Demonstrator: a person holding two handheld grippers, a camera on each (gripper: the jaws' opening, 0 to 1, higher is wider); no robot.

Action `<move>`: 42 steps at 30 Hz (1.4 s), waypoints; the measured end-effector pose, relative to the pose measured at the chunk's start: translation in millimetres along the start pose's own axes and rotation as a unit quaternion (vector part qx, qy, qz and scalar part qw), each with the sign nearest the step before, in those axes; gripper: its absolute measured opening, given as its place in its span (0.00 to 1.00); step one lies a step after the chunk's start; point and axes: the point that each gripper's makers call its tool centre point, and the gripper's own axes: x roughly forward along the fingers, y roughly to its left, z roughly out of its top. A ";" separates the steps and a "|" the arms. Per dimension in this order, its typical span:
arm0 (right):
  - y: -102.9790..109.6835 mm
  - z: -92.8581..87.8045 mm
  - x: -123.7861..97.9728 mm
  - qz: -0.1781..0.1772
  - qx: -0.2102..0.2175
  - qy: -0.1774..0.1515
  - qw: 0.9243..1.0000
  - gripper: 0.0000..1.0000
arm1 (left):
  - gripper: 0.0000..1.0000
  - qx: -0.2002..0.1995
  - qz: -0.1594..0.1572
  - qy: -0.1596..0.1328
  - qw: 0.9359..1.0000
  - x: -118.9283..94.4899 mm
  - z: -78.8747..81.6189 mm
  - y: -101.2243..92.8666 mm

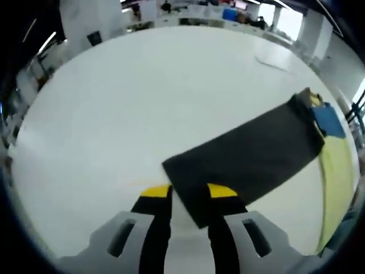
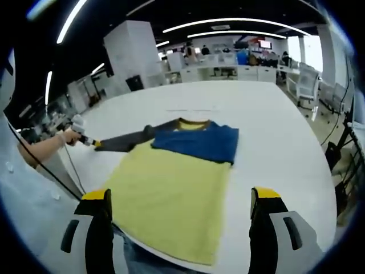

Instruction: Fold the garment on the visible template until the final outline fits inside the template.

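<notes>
Garment [image 2: 182,171] lies flat on white surface [image 2: 274,131] ahead of wide-open, empty right gripper [image 2: 180,214]. Left gripper [image 1: 189,197] pinches dark sleeve [image 1: 245,157] end between nearly closed jaws.

We are in a large open-plan office or lab hall, working at a big white table [image 2: 274,131]. Beyond the far edge of that table we see rows of desks [image 2: 228,71] with screens and seated people, and a white square pillar [image 2: 132,54] behind its far left corner. Long strip lights [image 2: 228,25] run across the dark ceiling above the table.
</notes>
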 end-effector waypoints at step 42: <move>-12.5 -15.7 -10.1 -0.003 0.023 -0.010 1.000 1.00 | 0.00 -0.069 -0.012 -0.055 0.996 -14.4 20.0 -16.7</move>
